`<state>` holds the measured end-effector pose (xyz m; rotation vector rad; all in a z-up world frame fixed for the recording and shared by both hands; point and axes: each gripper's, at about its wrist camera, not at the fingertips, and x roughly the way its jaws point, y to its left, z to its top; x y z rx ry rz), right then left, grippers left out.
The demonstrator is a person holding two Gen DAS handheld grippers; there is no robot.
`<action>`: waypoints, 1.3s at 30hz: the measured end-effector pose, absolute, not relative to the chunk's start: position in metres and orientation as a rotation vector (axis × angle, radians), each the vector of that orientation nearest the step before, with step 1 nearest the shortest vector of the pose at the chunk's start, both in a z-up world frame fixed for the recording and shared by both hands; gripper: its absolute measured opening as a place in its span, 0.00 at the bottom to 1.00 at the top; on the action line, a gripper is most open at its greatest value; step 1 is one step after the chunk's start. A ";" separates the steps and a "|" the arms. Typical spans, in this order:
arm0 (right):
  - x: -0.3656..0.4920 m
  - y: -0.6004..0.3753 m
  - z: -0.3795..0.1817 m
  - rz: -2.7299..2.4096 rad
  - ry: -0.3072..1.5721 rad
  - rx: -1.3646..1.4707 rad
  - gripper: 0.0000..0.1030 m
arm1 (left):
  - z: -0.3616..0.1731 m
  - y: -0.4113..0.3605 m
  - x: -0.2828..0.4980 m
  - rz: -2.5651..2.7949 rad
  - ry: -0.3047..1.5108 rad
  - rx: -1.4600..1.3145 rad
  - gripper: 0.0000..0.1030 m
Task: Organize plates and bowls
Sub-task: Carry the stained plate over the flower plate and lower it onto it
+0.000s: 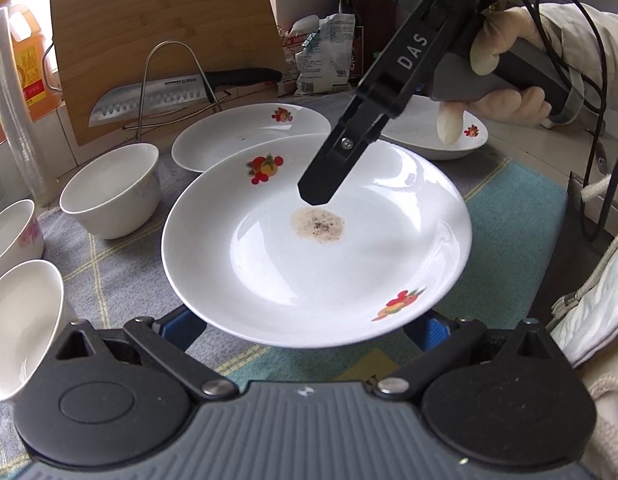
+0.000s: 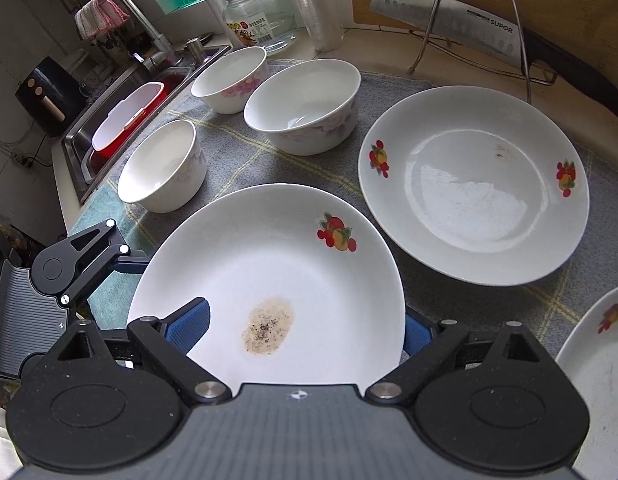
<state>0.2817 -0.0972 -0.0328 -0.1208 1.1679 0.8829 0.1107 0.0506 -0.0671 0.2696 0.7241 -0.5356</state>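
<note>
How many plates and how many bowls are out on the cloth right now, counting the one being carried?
Plates: 3, namely the stained plate between both grippers, a second plate on the cloth, and a third plate at the right edge.
Bowls: 3, namely the nearest bowl, the middle bowl and the far bowl.
Total: 6

A grey-and-teal checked cloth (image 2: 237,136) covers the tabletop. Along its far edge a wooden cutting board (image 1: 157,36) leans against the wall, with a knife (image 1: 157,98) in a wire rack (image 1: 173,80) before it. A steel sink (image 2: 121,92) with a faucet (image 2: 141,24) sits at one end. Daylight falls from a window.
</note>
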 end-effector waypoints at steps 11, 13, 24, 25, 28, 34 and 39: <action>0.283 -0.159 -0.020 0.826 1.136 -0.096 0.96 | -0.058 0.001 0.128 -0.591 0.713 0.282 0.99; 0.284 -0.170 -0.018 0.815 1.132 -0.089 0.96 | -0.057 -0.009 0.131 -0.601 0.712 0.287 0.99; 0.291 -0.222 -0.014 0.739 1.112 -0.043 0.96 | -0.051 -0.053 0.152 -0.672 0.700 0.332 0.99; 0.291 -0.226 -0.014 0.732 1.110 -0.038 0.96 | -0.050 -0.057 0.154 -0.679 0.698 0.339 0.99; 0.295 -0.241 -0.013 0.703 1.104 -0.023 0.96 | -0.049 -0.068 0.162 -0.705 0.692 0.350 0.99; 0.300 -0.271 -0.013 0.640 1.092 0.001 0.96 | -0.049 -0.093 0.178 -0.753 0.672 0.376 0.99; 0.306 -0.291 -0.015 0.597 1.085 0.018 0.96 | -0.052 -0.111 0.192 -0.783 0.666 0.383 0.99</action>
